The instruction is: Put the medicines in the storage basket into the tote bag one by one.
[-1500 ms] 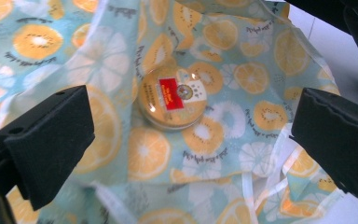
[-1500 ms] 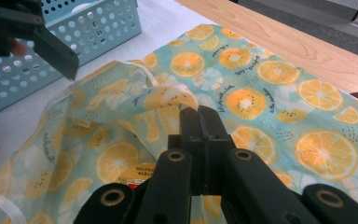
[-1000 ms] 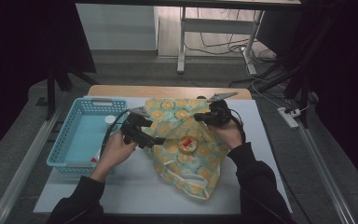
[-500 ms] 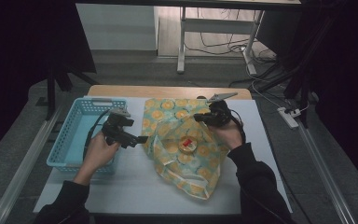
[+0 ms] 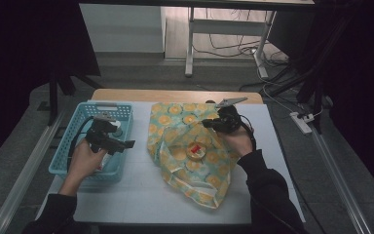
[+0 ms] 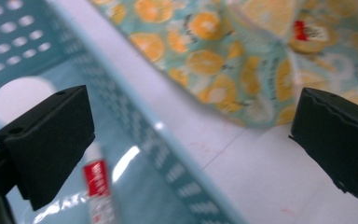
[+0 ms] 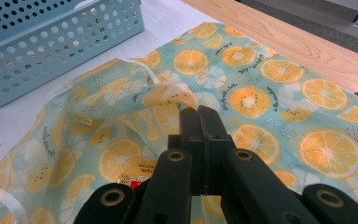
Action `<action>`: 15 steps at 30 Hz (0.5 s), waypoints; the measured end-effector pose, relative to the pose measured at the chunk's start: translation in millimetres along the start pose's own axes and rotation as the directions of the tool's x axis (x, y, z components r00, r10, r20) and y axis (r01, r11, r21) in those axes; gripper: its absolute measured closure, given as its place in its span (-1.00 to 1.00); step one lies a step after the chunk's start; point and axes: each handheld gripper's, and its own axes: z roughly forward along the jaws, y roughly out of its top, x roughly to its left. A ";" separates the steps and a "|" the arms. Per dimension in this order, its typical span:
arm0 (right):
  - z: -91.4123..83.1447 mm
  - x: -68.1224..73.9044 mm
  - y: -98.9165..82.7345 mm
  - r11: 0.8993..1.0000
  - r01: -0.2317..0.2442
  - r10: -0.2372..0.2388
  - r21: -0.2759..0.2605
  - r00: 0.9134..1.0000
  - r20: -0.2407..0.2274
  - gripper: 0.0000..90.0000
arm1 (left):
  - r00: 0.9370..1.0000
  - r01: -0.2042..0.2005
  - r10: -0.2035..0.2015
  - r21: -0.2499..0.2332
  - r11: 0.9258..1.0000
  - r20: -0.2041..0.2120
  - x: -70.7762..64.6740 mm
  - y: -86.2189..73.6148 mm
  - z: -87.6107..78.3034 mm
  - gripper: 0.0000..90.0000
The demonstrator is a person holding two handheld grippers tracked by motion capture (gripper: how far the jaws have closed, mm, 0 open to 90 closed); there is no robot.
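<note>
Right tool (image 7: pixel 199 112) pinches cloth (image 7: pixel 261 88) (jaws closed).

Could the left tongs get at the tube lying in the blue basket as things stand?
Probably yes. The left tongs are open above the blue basket, the tube lies uncovered on its floor, and nothing sits between them.
</note>
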 end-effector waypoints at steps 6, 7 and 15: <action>-0.3 -0.4 -0.5 1.000 0.001 -0.001 0.000 1.000 0.000 1.00 | 0.998 0.032 -0.031 0.013 0.999 -0.059 15.8 -9.8 -6.3 -0.98; -0.3 -0.3 -0.6 1.000 0.001 -0.001 0.001 1.000 0.000 1.00 | 0.997 0.033 -0.031 0.019 0.999 -0.070 17.8 -10.9 -7.1 -0.98; 0.9 -0.4 -0.9 1.000 0.002 -0.002 0.005 1.000 0.001 1.00 | 0.993 0.059 -0.051 0.073 0.996 -0.108 35.5 -24.4 -5.3 -1.00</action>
